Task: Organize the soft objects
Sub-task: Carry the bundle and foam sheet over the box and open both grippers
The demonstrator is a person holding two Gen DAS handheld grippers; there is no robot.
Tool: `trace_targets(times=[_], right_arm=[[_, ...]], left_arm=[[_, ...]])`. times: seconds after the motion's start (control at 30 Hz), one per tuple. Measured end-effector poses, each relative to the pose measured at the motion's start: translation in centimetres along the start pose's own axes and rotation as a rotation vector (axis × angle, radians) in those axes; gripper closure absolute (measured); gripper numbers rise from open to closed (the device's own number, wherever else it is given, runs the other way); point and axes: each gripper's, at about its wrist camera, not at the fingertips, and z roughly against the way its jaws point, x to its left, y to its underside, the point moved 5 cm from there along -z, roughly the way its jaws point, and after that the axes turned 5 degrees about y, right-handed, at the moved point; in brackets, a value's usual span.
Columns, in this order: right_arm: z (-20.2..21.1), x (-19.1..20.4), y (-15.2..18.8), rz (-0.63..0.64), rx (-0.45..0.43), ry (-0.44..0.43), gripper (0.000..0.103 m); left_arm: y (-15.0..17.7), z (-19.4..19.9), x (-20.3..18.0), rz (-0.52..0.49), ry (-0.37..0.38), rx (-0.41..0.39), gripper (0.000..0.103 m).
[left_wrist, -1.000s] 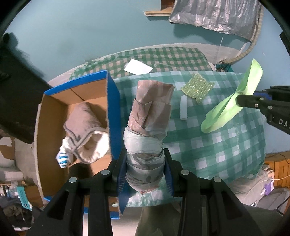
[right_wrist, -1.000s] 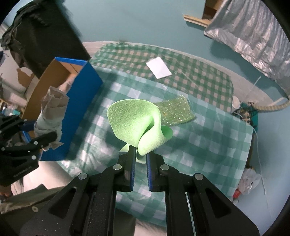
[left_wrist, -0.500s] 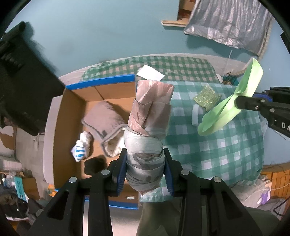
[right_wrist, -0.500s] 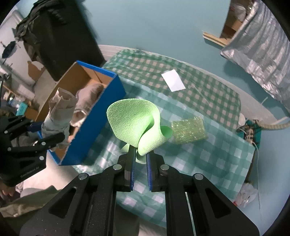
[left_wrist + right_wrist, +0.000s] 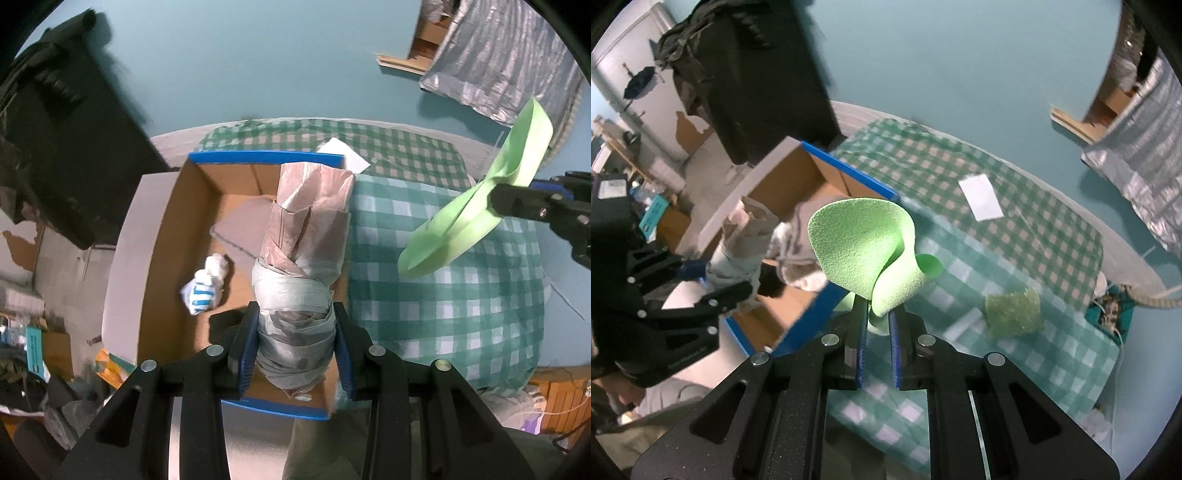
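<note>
My left gripper (image 5: 294,343) is shut on a rolled bundle of grey and pink plastic bags (image 5: 303,266) and holds it above the open cardboard box with blue sides (image 5: 166,236). The bundle also shows in the right wrist view (image 5: 742,243). My right gripper (image 5: 877,325) is shut on a folded light green foam sheet (image 5: 860,247), held above the checked tablecloth (image 5: 1052,332) beside the box's right wall (image 5: 809,321). The sheet also shows in the left wrist view (image 5: 476,214). Inside the box lie a grey plush item (image 5: 243,229) and a white and blue balled sock (image 5: 205,288).
A green bubble-textured pad (image 5: 1014,310), a white foam strip (image 5: 964,321) and a white card (image 5: 980,197) lie on the cloth. A black piece of furniture (image 5: 55,155) stands left of the box. A silver foil sheet (image 5: 498,62) hangs on the teal wall.
Both grippers have moved left with their loads. The left bundle has gone from over the box's right wall to over the box's inside. The green sheet now sits near the box.
</note>
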Motion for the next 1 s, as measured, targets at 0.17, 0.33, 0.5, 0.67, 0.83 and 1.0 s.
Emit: trace_targets(times=[0.17,0.33,0.5,0.67,0.83,1.0], right_arm=[[-0.3,2.3,-1.8,0.039,-0.012,-0.027,0.094],[-0.7,4.9,-3.3,0.086,-0.015,-0.053,0.094],[-1.8,7.2,-4.2,0.128,0.004,-0.083,0.094],[-3.2,9.4,-4.4,0.162,0.043,-0.110,0.094],[-5.5,10.9,-4.2,0.179,0.098,-0.129,0.094],[-7.9,11.8,-4.1,0.178,0.151,-0.143,0.094]], left_arm=[[0.3,0.0,1.9,0.033,-0.017,0.002,0.066],[0.7,-0.1,4.0,0.074,-0.033,0.006,0.066],[1.3,-0.7,6.1,0.118,-0.044,0.019,0.066],[1.5,-1.6,7.7,0.149,-0.057,0.032,0.066],[1.6,-2.7,9.1,0.170,-0.067,0.044,0.066],[1.8,-4.0,10.2,0.196,-0.076,0.072,0.065]])
